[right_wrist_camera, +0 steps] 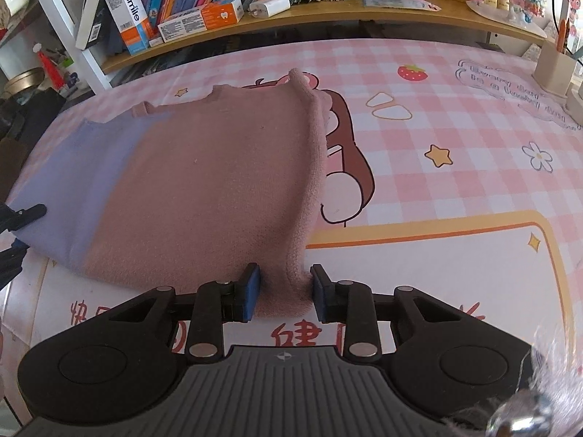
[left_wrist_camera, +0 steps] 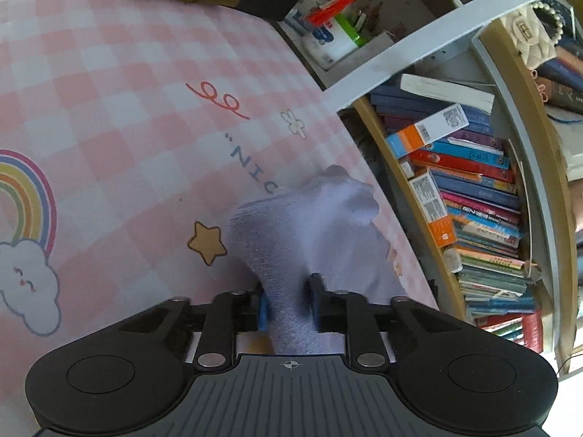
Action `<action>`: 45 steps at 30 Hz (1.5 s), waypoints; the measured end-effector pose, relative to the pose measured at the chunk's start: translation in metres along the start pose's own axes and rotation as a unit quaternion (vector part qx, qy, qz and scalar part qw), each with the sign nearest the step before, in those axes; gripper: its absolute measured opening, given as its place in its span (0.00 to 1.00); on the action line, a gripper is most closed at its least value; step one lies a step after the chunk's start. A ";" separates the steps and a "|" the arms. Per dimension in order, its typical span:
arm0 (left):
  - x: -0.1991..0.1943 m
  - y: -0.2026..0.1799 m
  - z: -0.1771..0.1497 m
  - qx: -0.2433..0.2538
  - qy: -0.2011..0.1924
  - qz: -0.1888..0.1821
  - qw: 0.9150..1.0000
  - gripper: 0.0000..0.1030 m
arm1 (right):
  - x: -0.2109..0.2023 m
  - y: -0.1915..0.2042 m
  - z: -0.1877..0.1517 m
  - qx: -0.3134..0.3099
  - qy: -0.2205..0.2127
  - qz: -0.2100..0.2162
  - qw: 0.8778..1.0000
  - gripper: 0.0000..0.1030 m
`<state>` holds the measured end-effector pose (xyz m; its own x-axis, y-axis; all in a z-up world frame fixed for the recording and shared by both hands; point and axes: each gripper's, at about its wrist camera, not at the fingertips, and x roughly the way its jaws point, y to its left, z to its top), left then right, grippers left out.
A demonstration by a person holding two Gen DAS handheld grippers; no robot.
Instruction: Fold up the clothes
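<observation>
A knitted sweater, pink (right_wrist_camera: 218,189) with a lilac band (right_wrist_camera: 73,182) at its left, lies spread on the pink checked table cover (right_wrist_camera: 455,189). My right gripper (right_wrist_camera: 284,291) is shut on the sweater's near pink corner at the table's front. My left gripper (left_wrist_camera: 289,300) is shut on a bunched lilac part of the sweater (left_wrist_camera: 309,225), held just above the cover near its right edge. The left gripper's black tips (right_wrist_camera: 22,215) show at the left edge of the right wrist view, at the lilac end.
A bookshelf (right_wrist_camera: 291,11) packed with books and boxes runs along the far side of the table; it also shows in the left wrist view (left_wrist_camera: 473,200). A beige holder (right_wrist_camera: 554,69) stands at the far right corner. Clutter (left_wrist_camera: 328,29) sits beyond the table's end.
</observation>
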<state>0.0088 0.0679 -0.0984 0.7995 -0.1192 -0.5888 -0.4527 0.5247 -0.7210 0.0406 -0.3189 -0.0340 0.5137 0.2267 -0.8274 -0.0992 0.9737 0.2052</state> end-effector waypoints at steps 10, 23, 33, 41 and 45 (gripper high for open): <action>-0.016 -0.020 0.004 0.049 -0.024 0.009 0.998 0.10 | -0.005 -0.014 0.001 0.021 -0.007 0.036 0.999 0.33; -0.032 -0.070 -0.015 0.126 -0.073 0.057 0.988 0.09 | 0.015 -0.038 0.023 0.030 -0.009 0.124 0.992 0.33; -0.034 -0.098 -0.030 0.173 -0.095 0.082 0.977 0.09 | 0.038 -0.057 0.048 0.052 0.002 0.178 0.983 0.24; -0.053 -0.142 -0.057 0.223 -0.121 0.048 0.966 0.09 | 0.042 -0.068 0.049 0.054 0.009 0.206 0.977 0.19; -0.055 -0.175 -0.087 0.280 -0.116 0.032 0.952 0.09 | 0.044 -0.072 0.049 0.054 0.012 0.217 0.975 0.19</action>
<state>0.0096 -0.0903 0.0285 0.8727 0.0839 -0.4810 -0.2738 0.8997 -0.3398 0.1120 -0.3799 -0.0593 0.4234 0.6182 -0.6623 -0.2121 0.7784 0.5909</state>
